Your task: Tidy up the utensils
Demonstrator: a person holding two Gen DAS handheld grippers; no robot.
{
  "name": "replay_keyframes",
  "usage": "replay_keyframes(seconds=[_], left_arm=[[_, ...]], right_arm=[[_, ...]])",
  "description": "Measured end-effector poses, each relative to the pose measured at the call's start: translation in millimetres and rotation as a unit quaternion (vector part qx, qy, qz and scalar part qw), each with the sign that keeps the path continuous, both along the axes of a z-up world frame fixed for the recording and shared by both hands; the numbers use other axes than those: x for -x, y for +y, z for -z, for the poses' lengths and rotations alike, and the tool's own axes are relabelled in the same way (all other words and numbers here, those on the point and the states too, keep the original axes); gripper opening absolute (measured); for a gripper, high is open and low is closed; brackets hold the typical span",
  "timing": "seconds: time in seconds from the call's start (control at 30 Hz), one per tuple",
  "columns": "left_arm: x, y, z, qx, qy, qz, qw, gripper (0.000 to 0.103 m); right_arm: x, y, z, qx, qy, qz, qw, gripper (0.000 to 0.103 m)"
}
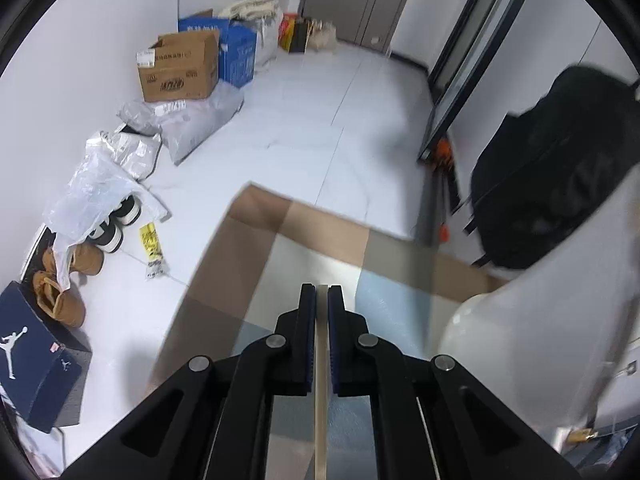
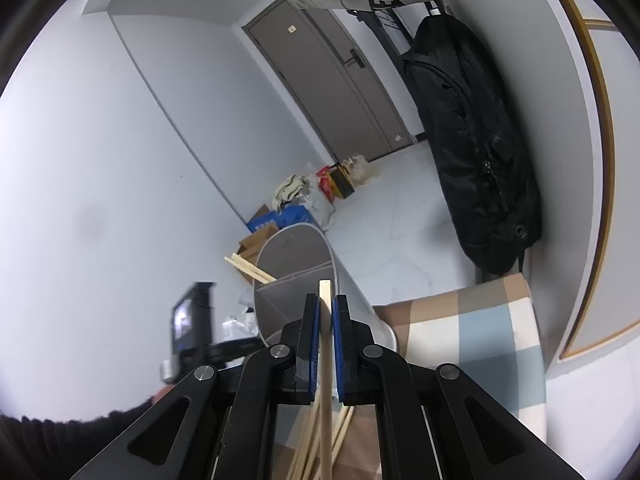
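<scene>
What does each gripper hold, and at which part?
Each holds one chopstick near its top end: left gripper chopstick, right gripper chopstick.

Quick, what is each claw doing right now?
Left claw: shut on a chopstick.
Right claw: shut on a chopstick.

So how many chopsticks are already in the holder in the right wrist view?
2, as far as can be seen. Both chopsticks lean together out over the left rim of the holder, ends pointing up-left. More could be hidden deeper inside, behind its divider.
</scene>
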State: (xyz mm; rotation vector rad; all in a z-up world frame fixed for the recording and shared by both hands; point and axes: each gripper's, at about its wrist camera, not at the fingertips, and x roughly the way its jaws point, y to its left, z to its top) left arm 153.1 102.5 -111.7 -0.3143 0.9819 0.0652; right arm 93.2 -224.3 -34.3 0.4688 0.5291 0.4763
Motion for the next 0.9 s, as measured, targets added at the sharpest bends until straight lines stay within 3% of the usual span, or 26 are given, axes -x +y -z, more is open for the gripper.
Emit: replay_keyframes(seconds=[0.2,0.4,0.67,0.9], left_arm=[[27,2,-51,0.03,-0.08,0.011,0.9963,0.002],[47,4,-105,0.069,-0.17,0.012,0.983,0.002],[45,-11,-191,0.103,-0.303,0.037,0.9469,0.002],[4,-32,-213,0.117,-0.376,0.041,0.9181,0.002]], right_arm=[[-3,8,-20,0.014,-0.028,-0.005,1.0,0.006],[-16,28,-62,0.032,-0.091,-0.016,0.995,0.006],[-55,54,-111,0.043,-0.162,-0.019,0.986,0.006],[-92,62,-123,0.043,-0.2,0.003,0.979,0.006]])
